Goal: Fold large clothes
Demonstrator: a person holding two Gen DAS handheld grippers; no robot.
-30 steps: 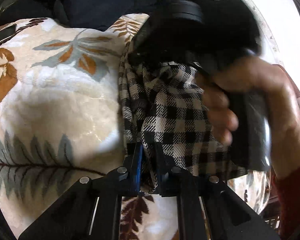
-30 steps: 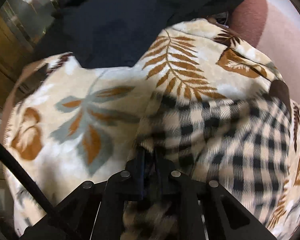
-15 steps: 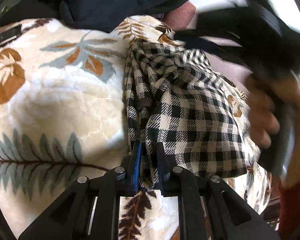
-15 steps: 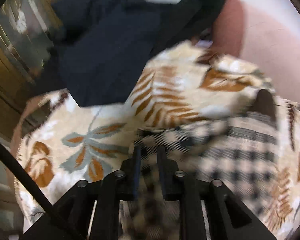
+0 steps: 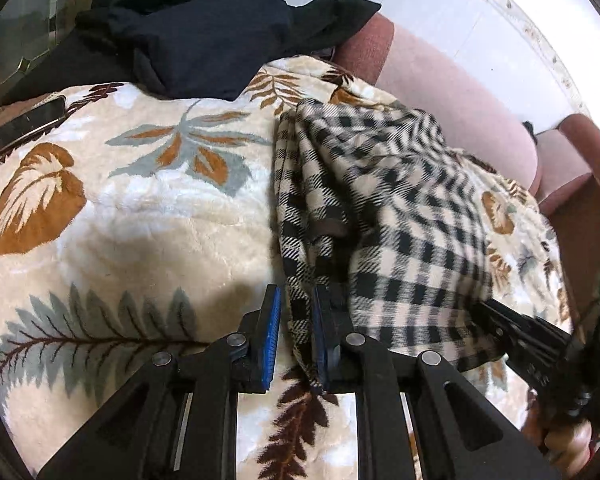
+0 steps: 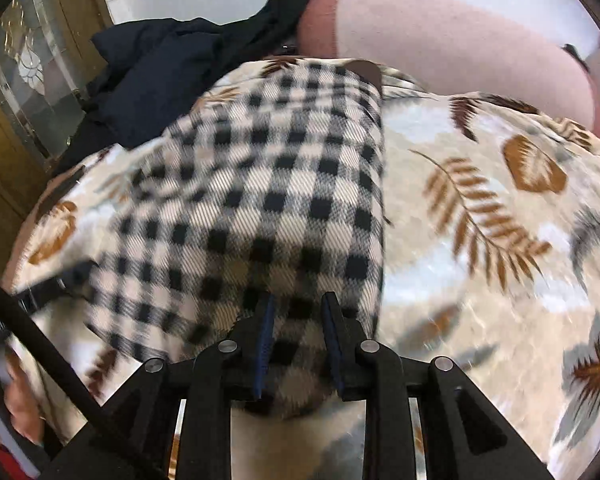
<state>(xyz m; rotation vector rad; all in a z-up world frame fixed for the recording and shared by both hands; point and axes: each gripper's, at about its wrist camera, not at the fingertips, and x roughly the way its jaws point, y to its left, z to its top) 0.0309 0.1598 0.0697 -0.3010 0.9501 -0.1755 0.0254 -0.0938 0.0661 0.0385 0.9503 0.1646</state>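
A black-and-cream checked garment (image 5: 400,216) lies folded over on a leaf-print blanket (image 5: 148,216). My left gripper (image 5: 294,336) stands at its near left corner; the jaws have a small gap and the cloth edge hangs between them. My right gripper (image 6: 296,344) is at the garment's (image 6: 268,184) near edge, jaws slightly apart with checked cloth between them. The right gripper also shows at the lower right of the left wrist view (image 5: 540,344).
A dark navy garment (image 5: 204,28) is heaped at the back of the blanket. A pink sofa back (image 5: 452,96) runs behind. A dark phone-like slab (image 5: 24,124) lies at the blanket's left edge. A wooden glass-front cabinet (image 6: 16,92) stands left.
My right gripper has swung from the garment's far end over to its near right edge, carrying cloth across. The left gripper's jaws have parted a little on the corner.
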